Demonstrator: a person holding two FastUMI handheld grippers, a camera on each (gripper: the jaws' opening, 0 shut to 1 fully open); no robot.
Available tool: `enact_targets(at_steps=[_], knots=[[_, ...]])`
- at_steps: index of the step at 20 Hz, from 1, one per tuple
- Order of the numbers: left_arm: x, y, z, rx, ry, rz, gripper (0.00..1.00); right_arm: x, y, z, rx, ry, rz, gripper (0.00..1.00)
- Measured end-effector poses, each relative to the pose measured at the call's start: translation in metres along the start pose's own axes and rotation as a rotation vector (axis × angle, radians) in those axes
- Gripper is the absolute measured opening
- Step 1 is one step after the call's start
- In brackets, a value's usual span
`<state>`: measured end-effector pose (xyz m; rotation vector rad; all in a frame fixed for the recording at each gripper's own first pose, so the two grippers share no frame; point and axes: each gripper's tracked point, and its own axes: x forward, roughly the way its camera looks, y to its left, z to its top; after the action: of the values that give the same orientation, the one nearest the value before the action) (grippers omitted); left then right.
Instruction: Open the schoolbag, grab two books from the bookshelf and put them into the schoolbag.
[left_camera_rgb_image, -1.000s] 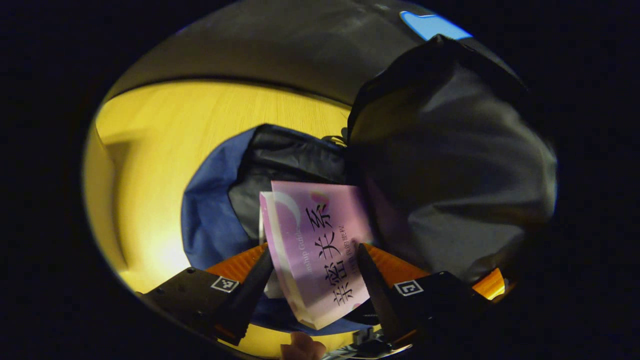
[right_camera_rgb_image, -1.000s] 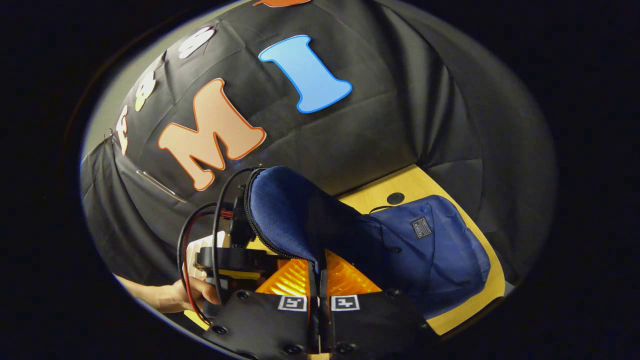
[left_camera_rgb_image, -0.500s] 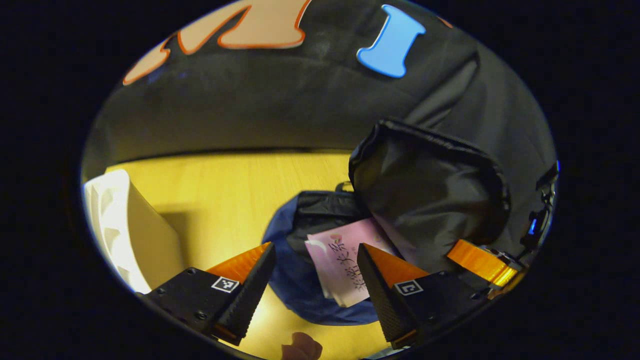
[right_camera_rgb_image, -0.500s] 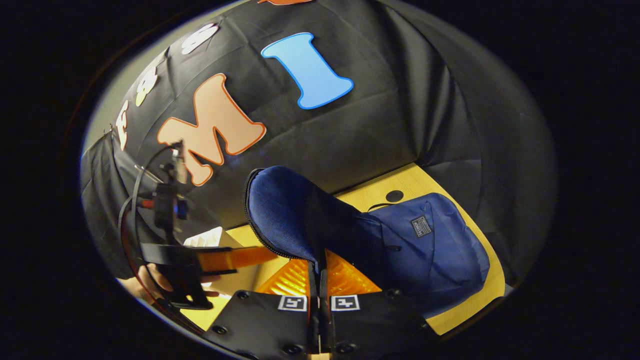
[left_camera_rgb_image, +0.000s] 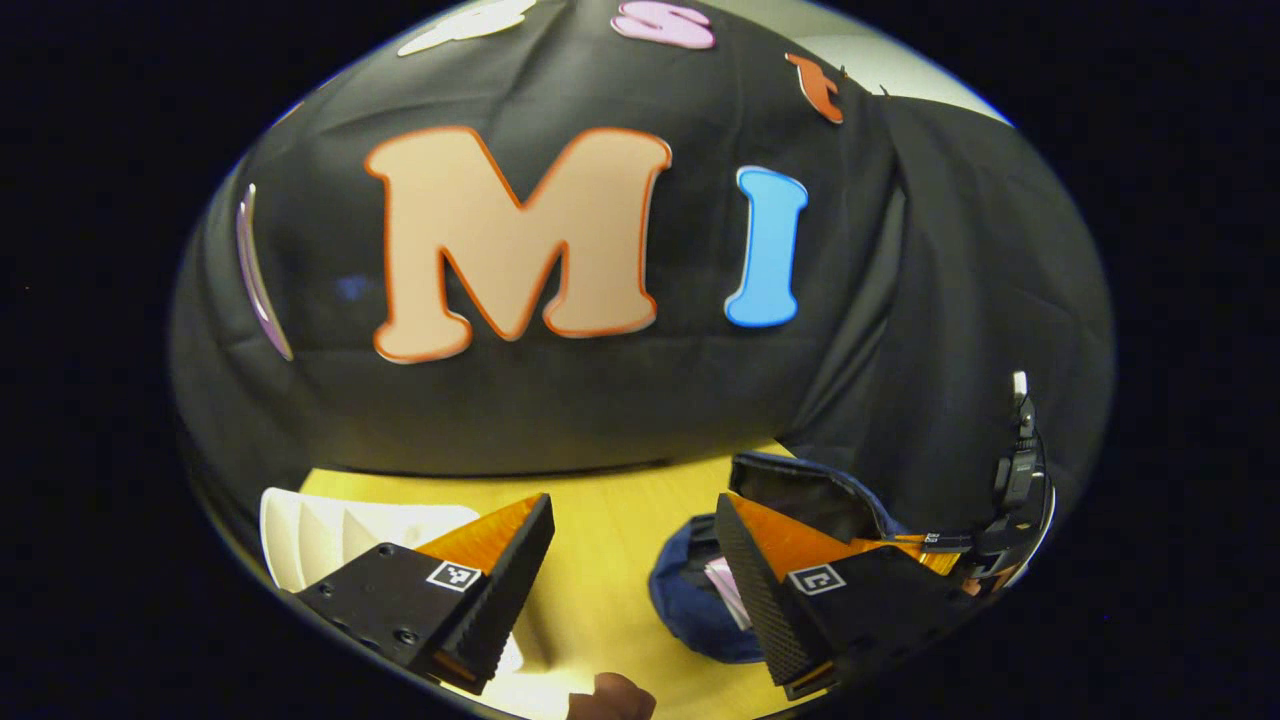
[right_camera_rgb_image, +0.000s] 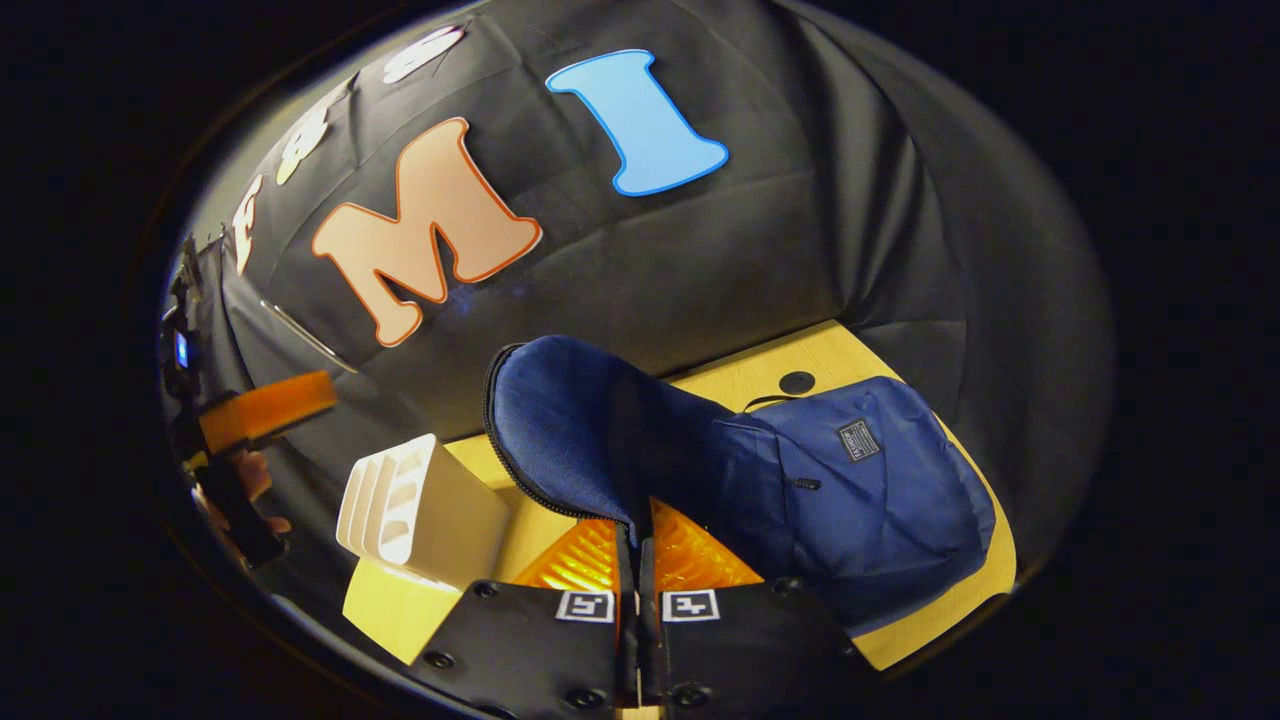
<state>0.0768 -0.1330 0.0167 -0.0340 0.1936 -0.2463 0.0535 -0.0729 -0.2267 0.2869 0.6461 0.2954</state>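
Observation:
The blue schoolbag (right_camera_rgb_image: 860, 500) lies on the yellow table, and its flap (right_camera_rgb_image: 570, 430) is held up by my right gripper (right_camera_rgb_image: 636, 535), which is shut on the flap's zip edge. In the left gripper view the schoolbag (left_camera_rgb_image: 685, 615) shows its mouth, with a pink book (left_camera_rgb_image: 725, 590) lying inside under the raised flap (left_camera_rgb_image: 800, 495). My left gripper (left_camera_rgb_image: 630, 600) hangs open above the table, left of the bag, with nothing between its fingers. The white slotted bookshelf (right_camera_rgb_image: 420, 510) stands to the left of the bag and appears again as the bookshelf (left_camera_rgb_image: 330, 530) in the left gripper view.
The wooden table (right_camera_rgb_image: 940, 610) ends close behind the bag at the black cloth wall. A round cable hole (right_camera_rgb_image: 797, 382) sits near the table's back edge. The left gripper (right_camera_rgb_image: 265, 410) and a hand (right_camera_rgb_image: 250, 480) show far left in the right gripper view.
My left gripper has let go of the pink book, which now lies in the bag, and has drawn back and up. The right gripper has kept hold of the flap.

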Motion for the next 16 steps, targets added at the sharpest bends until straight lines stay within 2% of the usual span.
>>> enact_targets(at_steps=[2, 3, 4, 7, 9, 13, 14, 15, 16], knots=[[-0.021, 0.019, 0.011, 0.008, -0.041, 0.044, 0.95, 0.002, 0.002, -0.003, -0.015, -0.009, -0.016, 0.05], [-0.029, 0.029, 0.016, 0.003, -0.058, 0.064, 0.92, 0.001, 0.003, -0.004, -0.022, -0.012, -0.024, 0.04], [-0.04, 0.04, 0.021, -0.007, -0.068, 0.085, 0.95, 0.002, 0.004, -0.007, -0.029, -0.017, -0.034, 0.05], [-0.065, 0.069, 0.029, 0.002, -0.085, 0.14, 0.92, 0.008, 0.01, -0.025, -0.081, -0.021, -0.06, 0.05], [-0.079, 0.086, 0.034, -0.005, -0.104, 0.16, 0.95, 0.012, 0.015, -0.039, -0.102, 0.003, -0.076, 0.02], [-0.106, 0.117, 0.039, -0.028, -0.133, 0.199, 0.95, 0.02, 0.024, -0.059, -0.152, 0.036, -0.107, 0.13], [-0.112, 0.126, 0.036, -0.032, -0.128, 0.211, 0.92, 0.02, 0.026, -0.065, -0.162, 0.051, -0.111, 0.24], [-0.118, 0.133, 0.034, -0.038, -0.125, 0.216, 0.92, 0.019, 0.03, -0.074, -0.174, 0.069, -0.111, 0.24], [-0.124, 0.138, 0.033, -0.045, -0.127, 0.22, 0.92, 0.021, 0.033, -0.084, -0.19, 0.09, -0.114, 0.36]])
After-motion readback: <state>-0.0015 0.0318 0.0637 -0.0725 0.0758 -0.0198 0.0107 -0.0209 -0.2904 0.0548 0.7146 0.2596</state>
